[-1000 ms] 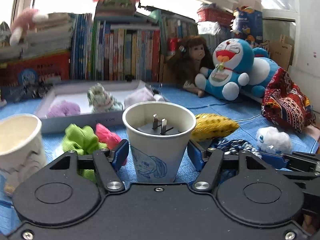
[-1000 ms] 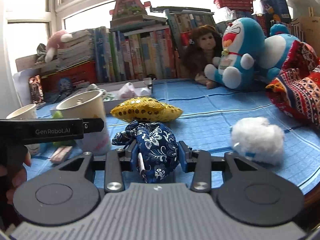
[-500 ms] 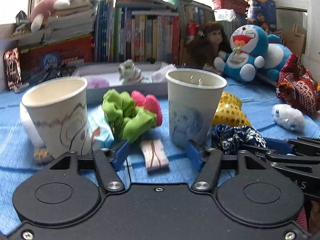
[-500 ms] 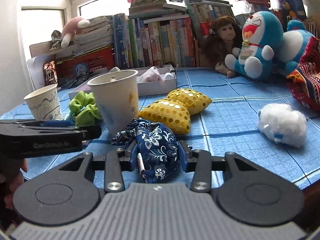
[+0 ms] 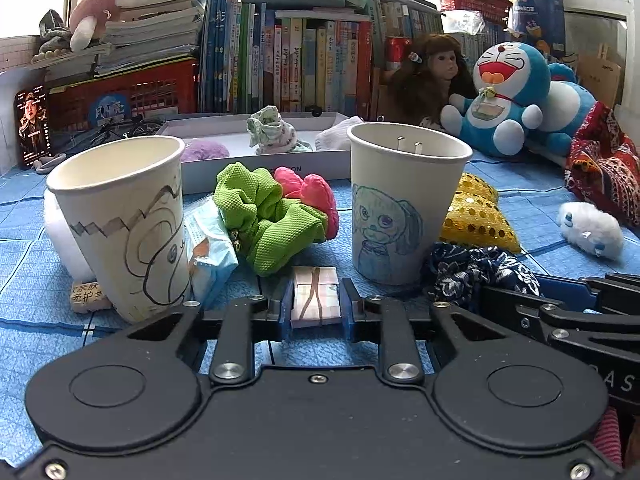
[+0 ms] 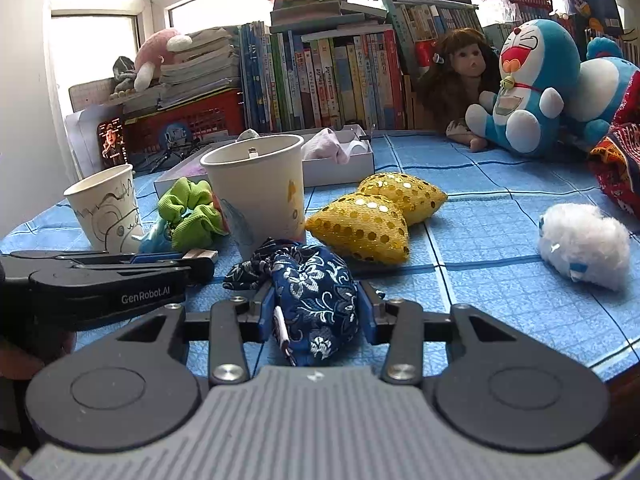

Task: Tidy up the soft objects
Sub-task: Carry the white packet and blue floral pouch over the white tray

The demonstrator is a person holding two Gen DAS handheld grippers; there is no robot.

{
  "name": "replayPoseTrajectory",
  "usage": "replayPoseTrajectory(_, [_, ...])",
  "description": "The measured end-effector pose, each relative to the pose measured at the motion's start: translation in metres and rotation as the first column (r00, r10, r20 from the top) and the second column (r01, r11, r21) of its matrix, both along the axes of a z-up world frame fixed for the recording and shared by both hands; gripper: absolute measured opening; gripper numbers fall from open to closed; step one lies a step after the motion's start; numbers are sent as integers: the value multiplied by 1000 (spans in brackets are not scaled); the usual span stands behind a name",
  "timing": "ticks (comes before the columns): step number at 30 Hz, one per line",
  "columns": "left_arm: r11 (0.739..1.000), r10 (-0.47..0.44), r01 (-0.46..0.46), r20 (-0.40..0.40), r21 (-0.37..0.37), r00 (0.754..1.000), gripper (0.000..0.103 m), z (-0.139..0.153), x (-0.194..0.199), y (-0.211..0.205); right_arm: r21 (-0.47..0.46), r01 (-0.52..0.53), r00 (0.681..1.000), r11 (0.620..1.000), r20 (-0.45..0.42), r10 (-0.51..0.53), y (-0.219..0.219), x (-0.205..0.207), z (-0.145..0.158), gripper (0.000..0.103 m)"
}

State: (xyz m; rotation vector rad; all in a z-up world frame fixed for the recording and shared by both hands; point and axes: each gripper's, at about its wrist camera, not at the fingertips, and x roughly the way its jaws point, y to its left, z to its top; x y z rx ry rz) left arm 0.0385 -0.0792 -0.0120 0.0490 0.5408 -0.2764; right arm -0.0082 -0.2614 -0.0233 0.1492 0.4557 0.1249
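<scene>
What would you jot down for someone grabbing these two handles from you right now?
Left gripper: shut on the small pink packet, low over the blue cloth.
Right gripper: shut on the navy floral pouch.
The white tray at the back already holds a few soft items.
Left to sort: green scrunchie, pink piece, gold bow, white fluff.
Two paper cups stand close by; don't knock them.

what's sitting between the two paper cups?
Left wrist view: green scrunchie, pink scrunchie behind it, and a light-blue packet against the left cup; right cup.
</scene>
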Motion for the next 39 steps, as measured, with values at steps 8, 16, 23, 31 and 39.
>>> replayPoseTrajectory(8, [1000,-14,15,26,-17,1000,23,16,-18,11,5,-17,999,1000,37,16,6,-8,14,46])
replayPoseTrajectory(16, [999,-39,42,82,-33,996,23,47,-38,25,3,-53,992,999,112,53,16,-18,41,46])
replayPoseTrajectory(23, [997,-54,62,145,-52,988,23,84,-40,39,-7,-80,979,997,190,80,23,-22,72,46])
replayPoseTrajectory(31, [995,-47,63,198,-74,979,23,131,-22,57,6,-102,963,995,249,98,21,-4,106,46])
replayPoseTrajectory(39, [995,-22,42,215,-92,976,23,175,16,73,31,-94,961,995,265,83,10,41,148,46])
